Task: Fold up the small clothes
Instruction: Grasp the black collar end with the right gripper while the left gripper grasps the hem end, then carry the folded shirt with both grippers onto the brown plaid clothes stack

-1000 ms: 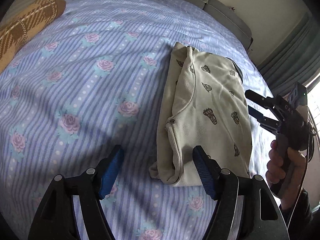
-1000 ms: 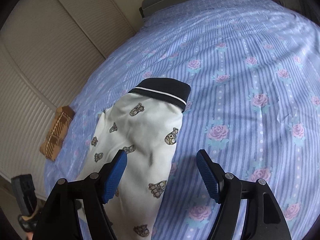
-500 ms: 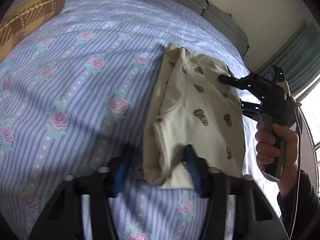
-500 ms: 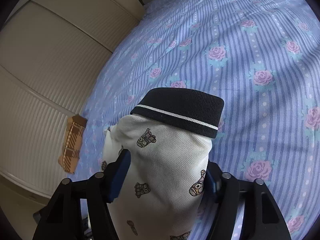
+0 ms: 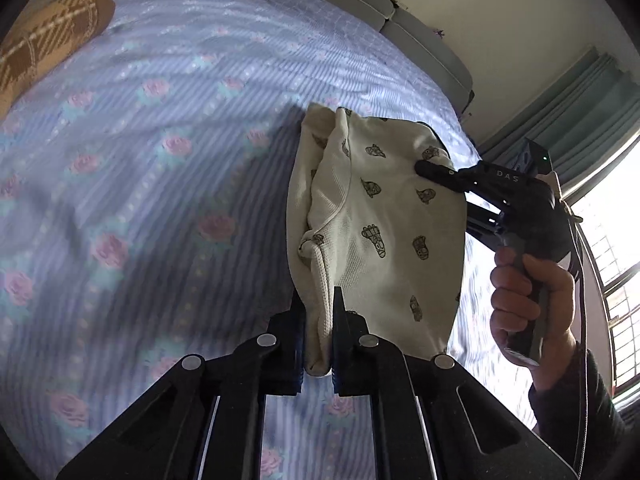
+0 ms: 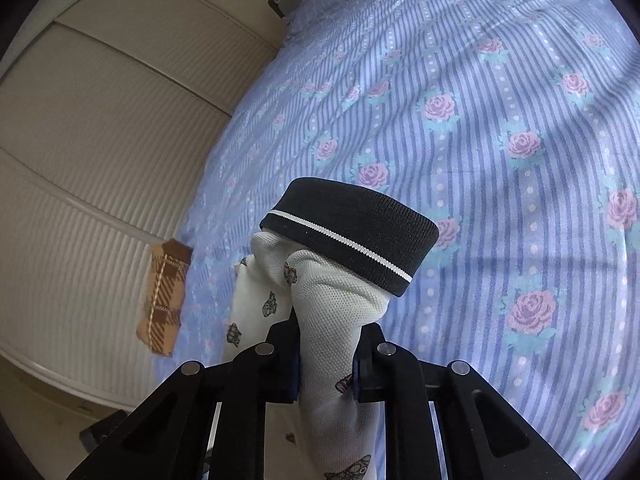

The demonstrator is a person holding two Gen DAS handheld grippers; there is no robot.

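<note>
Both grippers have closed since 1 s ago & the cream printed knit garment [image 5: 384, 224] is now lifted off the blue striped rose-print bedsheet [image 5: 140, 160]. Left gripper [image 5: 318, 332] pinches its near hem; right gripper [image 6: 326, 354] pinches fabric below the black ribbed white-striped waistband [image 6: 352, 228]. Brown plaid folded cloth [image 5: 44, 40] lies far left.

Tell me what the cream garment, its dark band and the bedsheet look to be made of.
Cream garment: likely a fine mesh knit, matte; tiny holes show in the weave.
Dark band: ribbed knit, probably elastic, with one white stripe.
Bedsheet: thin woven cloth, possibly cotton, printed with stripes and roses; it wrinkles softly.
</note>
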